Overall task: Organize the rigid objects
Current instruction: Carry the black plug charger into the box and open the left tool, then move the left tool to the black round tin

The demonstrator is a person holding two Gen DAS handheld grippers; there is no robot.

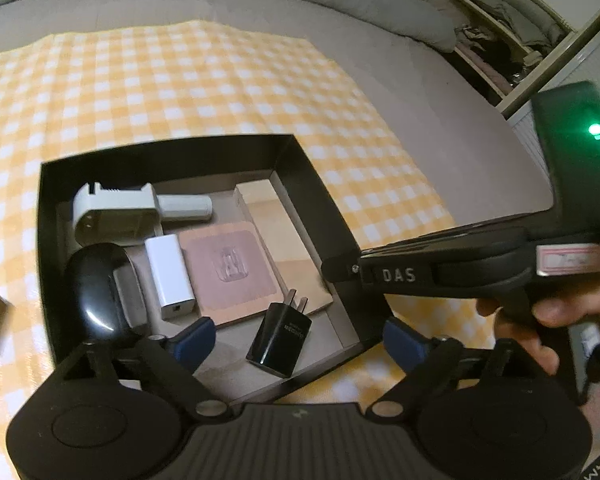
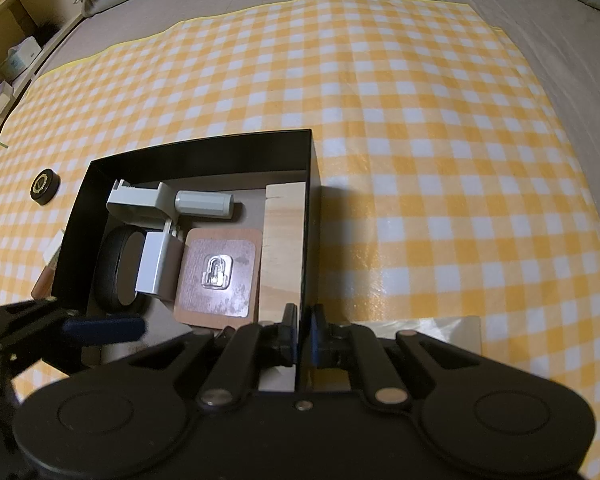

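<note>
Black box (image 1: 172,156) sits on the checked cloth (image 1: 180,80) (on a bed). Inside it, the left gripper (image 1: 296,340) has its fingers spread above a black charger (image 1: 280,336); the right gripper (image 2: 300,338) pinches the box's right wall.

I see a black box (image 1: 332,216) that looks like matt card. In it, the black charger (image 1: 281,338) is shiny plastic, and the white charger (image 1: 168,276) is smooth plastic. The black oval case (image 1: 96,292) is glossy too. The long block (image 2: 282,252) looks like pale bare wood. The brown card (image 2: 220,276) has a clear plastic bubble on it. The yellow checked sheet (image 2: 420,160) has a soft shine, like paper or thin plastic
</note>
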